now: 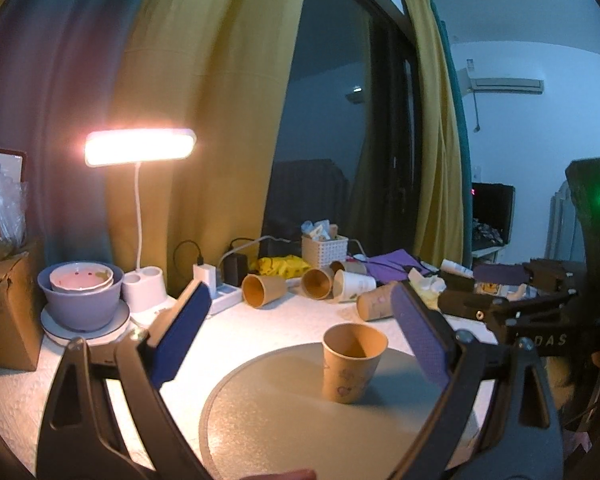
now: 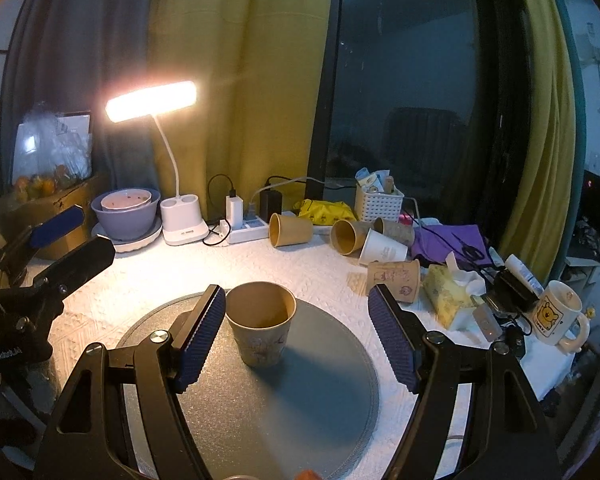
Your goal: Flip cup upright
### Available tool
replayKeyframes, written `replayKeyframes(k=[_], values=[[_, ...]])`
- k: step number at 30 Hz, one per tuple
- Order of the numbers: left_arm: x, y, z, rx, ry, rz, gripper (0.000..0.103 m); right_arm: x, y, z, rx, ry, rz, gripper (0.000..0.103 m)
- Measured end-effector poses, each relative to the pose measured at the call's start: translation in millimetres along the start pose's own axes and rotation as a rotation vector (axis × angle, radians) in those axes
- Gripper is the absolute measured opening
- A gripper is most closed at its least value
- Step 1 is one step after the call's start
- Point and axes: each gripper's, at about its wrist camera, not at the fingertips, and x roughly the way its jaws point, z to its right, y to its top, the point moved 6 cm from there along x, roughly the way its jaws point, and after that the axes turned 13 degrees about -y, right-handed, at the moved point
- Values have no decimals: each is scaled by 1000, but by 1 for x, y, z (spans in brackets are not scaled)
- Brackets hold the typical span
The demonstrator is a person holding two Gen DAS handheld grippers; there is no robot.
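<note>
Standing upright, mouth up, on the grey round mat (image 2: pixel 320 380), the brown paper cup (image 2: pixel 260 326) is seen at the mat's 11 o'clock in the right wrist view. The right gripper (image 2: pixel 296 332) is held wide open with nothing grasped; the cup sits between its pads, just beside the left pad (image 2: pixel 200 340), though contact cannot be judged. The left gripper (image 1: pixel 300 336) is likewise spread wide and empty, the cup (image 1: pixel 350 362) lying beyond it towards 1 o'clock. Several paper cups (image 2: pixel 290 230) are tipped over at the table's 12 o'clock, beside a lit desk lamp (image 2: pixel 152 100).
</note>
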Motion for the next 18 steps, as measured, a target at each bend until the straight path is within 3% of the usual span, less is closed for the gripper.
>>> replayKeyframes(k=[18], values=[[4,-4,-3,-9,3,-19,93,3,0,-2,-4,2,-6,77]])
